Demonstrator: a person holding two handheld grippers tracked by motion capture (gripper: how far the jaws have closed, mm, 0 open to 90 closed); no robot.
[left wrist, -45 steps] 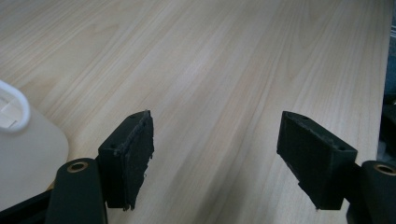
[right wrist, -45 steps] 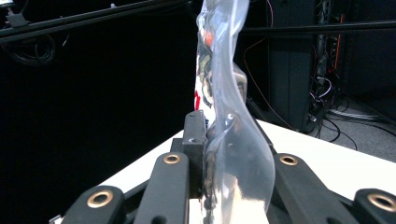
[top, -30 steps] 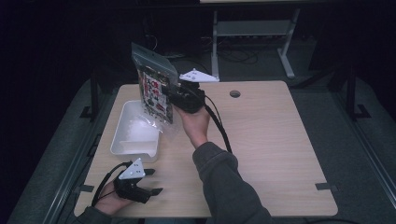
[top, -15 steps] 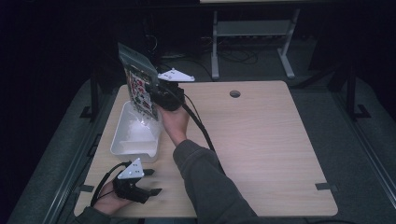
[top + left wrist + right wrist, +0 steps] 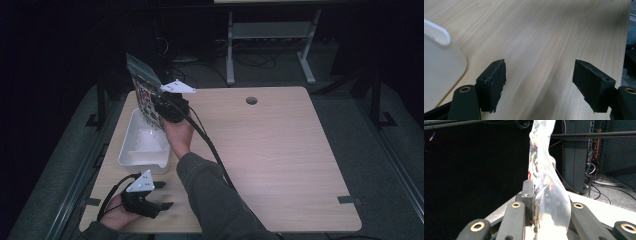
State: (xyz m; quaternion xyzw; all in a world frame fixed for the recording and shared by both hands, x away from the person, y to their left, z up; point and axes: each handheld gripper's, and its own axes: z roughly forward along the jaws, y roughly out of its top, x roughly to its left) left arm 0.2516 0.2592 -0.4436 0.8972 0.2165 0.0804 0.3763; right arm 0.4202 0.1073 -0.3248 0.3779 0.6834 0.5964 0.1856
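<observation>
Right tongs (image 5: 161, 111) clamped on clear printed bag (image 5: 145, 90) above white tray (image 5: 131, 152), left tongs (image 5: 159, 195) wide apart, empty, resting on surface (image 5: 280, 160).

No text, brand or number can be read. Red and dark print is seen on the clear plastic bag (image 5: 145, 92) held over the white tray (image 5: 131, 152), and again in the right gripper view (image 5: 541, 177), but it is too blurred to be made out.
</observation>
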